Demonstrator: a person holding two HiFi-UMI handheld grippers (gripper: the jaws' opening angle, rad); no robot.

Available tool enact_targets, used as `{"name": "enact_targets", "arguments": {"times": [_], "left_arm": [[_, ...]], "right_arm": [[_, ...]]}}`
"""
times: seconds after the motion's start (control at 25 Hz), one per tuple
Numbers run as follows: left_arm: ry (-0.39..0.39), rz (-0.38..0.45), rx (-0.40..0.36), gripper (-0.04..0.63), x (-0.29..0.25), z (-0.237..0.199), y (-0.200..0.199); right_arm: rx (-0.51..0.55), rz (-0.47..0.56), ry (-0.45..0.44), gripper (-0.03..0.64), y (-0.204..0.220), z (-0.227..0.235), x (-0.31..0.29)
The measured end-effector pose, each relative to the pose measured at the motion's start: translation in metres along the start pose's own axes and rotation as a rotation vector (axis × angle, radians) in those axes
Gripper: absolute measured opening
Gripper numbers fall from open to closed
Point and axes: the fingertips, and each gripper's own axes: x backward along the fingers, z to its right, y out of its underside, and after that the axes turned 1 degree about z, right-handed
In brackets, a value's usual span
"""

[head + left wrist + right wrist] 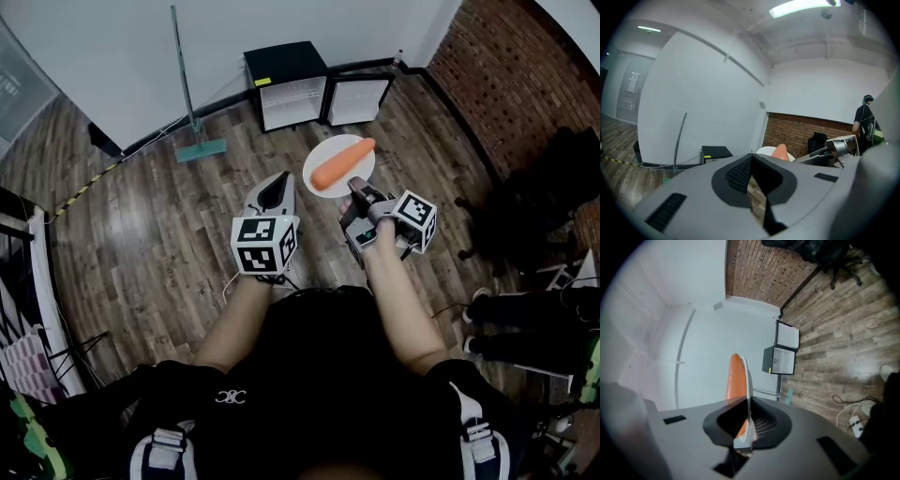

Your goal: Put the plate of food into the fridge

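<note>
Wooden flooring [141,225] is running ahead of you to the small fridge [292,101], standing open at twelve o'clock. Your right gripper [357,191] is clamping the plate [324,154] by its rim at one o'clock, a carrot [343,163] lying on it. Your left gripper [279,184] is hovering alongside, clenched on nothing.

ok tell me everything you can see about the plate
The plate is round, plain white and thin-rimmed, and looks like ceramic or plastic. It is held up over the wooden floor, roughly level, by its near edge, which is pinched between the jaws of the right gripper. One orange carrot lies across it. Nothing else touches it. The black fridge stands ahead by the wall, door open.
</note>
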Motion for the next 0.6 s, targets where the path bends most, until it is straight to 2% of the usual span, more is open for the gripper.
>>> {"name": "enact_targets", "arguments": {"times": [0.2,0.36,0.48,0.6], "left_arm": [[0.031,-0.034,0.017,-0.002,0.0,-0.025,0.023],[0.043,-0.043,0.016,-0.002,-0.013,-0.026,0.029],[0.04,-0.049,0.02,-0.002,-0.023,-0.052,0.036],[0.022,-0.053,0.01,-0.002,-0.053,-0.071,0.032]], "right_arm": [[-0.006,0.028,0.043,0.031,0.018,0.021,-0.008],[-0.019,0.047,0.062,0.031,0.007,0.033,-0.017],[-0.017,0.053,0.06,0.031,0.011,0.037,-0.043],[-0.029,0.047,0.049,0.031,-0.009,0.036,-0.078]]}}
